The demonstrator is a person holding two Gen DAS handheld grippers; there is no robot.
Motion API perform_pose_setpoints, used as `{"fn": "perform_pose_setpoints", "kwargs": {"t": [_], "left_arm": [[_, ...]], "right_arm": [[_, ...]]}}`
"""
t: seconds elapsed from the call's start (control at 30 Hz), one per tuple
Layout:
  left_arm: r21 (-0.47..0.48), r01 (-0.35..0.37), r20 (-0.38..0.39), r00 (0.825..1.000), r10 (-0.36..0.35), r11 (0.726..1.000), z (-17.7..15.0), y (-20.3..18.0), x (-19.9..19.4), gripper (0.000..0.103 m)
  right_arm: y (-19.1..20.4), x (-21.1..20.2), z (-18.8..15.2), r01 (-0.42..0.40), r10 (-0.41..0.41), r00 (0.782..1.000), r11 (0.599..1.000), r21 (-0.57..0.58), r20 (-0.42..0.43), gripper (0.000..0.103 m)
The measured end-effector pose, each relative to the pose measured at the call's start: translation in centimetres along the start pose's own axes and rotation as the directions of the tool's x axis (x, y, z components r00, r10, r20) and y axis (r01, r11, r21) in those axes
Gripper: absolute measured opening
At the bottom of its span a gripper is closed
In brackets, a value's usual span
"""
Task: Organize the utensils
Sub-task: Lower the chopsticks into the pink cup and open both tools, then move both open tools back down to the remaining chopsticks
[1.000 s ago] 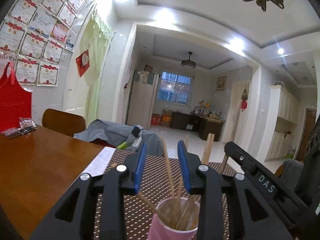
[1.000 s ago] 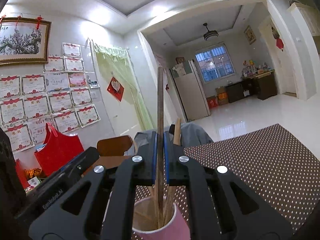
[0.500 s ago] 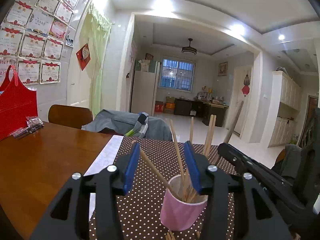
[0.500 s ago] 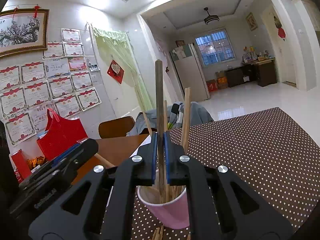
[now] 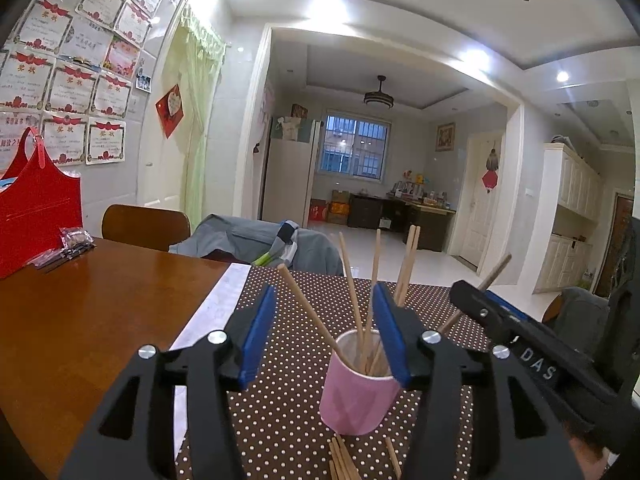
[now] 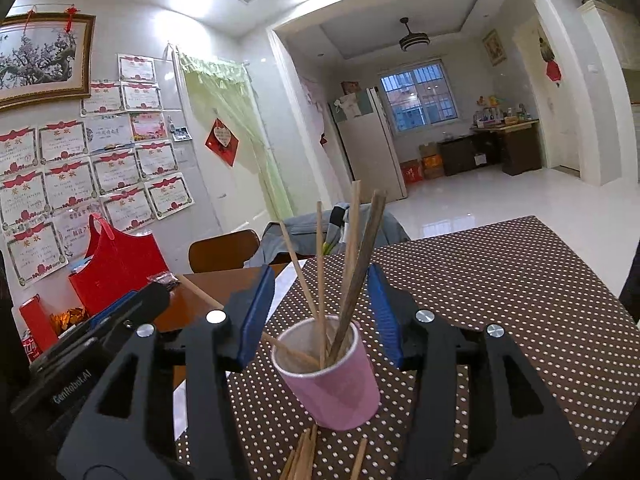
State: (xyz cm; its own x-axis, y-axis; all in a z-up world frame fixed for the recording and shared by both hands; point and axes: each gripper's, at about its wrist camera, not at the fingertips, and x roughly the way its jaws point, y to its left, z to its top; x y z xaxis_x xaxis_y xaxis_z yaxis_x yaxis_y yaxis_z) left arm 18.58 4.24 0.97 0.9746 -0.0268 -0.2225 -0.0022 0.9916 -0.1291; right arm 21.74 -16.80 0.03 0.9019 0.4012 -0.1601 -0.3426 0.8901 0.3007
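A pink paper cup (image 5: 358, 394) stands upright on the brown dotted tablecloth (image 5: 280, 420) and holds several wooden chopsticks (image 5: 352, 288). It also shows in the right wrist view (image 6: 336, 380), with the chopsticks (image 6: 352, 264) leaning in it. More loose chopsticks (image 5: 344, 460) lie on the cloth just in front of the cup, also in the right wrist view (image 6: 304, 456). My left gripper (image 5: 324, 332) is open and empty, a little back from the cup. My right gripper (image 6: 320, 312) is open and empty, its jaws either side of the cup. The right gripper also shows in the left wrist view (image 5: 480, 304).
The wooden table (image 5: 80, 320) extends left of the cloth. A red bag (image 5: 36, 216) and small packets (image 5: 72, 240) sit at its far left by the wall. A chair (image 5: 144, 224) and a grey garment (image 5: 256, 244) are behind the table.
My right gripper has opened and let go of the dark chopstick, which now stands in the cup. Both grippers have drawn back from the cup.
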Motion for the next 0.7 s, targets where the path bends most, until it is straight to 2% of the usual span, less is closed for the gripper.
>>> {"fn": "perform_pose_setpoints", "kwargs": {"t": [0.43,0.5,0.63,0.7], "left_arm": [[0.045,0.011,-0.014,1.000,-0.010,0.999,-0.9,-1.2,-2.8,0.053],[0.079,0.013,-0.042,0.999,-0.009,0.997,-1.3,-1.5,-2.9,0.060],[0.121,0.025,-0.111,0.994,-0.012,0.992,-2.2,-1.9,-2.8,0.061],[0.128,0.041,-0.168,0.986,-0.019,0.991,-2.8,-1.8,-2.5,0.061]], "right_arm": [[-1.3,-3.7,-1.2,0.033,-0.034,0.999,0.999,-0.008,-0.039,0.053],[-1.3,-4.1,-1.7,0.035,-0.036,0.997,0.999,-0.021,-0.062,0.053],[-1.6,-4.4,-2.7,0.032,-0.035,0.993,0.999,-0.029,-0.111,0.056],[-1.7,-4.4,-3.2,0.032,-0.036,0.990,0.999,-0.029,-0.135,0.056]]}}
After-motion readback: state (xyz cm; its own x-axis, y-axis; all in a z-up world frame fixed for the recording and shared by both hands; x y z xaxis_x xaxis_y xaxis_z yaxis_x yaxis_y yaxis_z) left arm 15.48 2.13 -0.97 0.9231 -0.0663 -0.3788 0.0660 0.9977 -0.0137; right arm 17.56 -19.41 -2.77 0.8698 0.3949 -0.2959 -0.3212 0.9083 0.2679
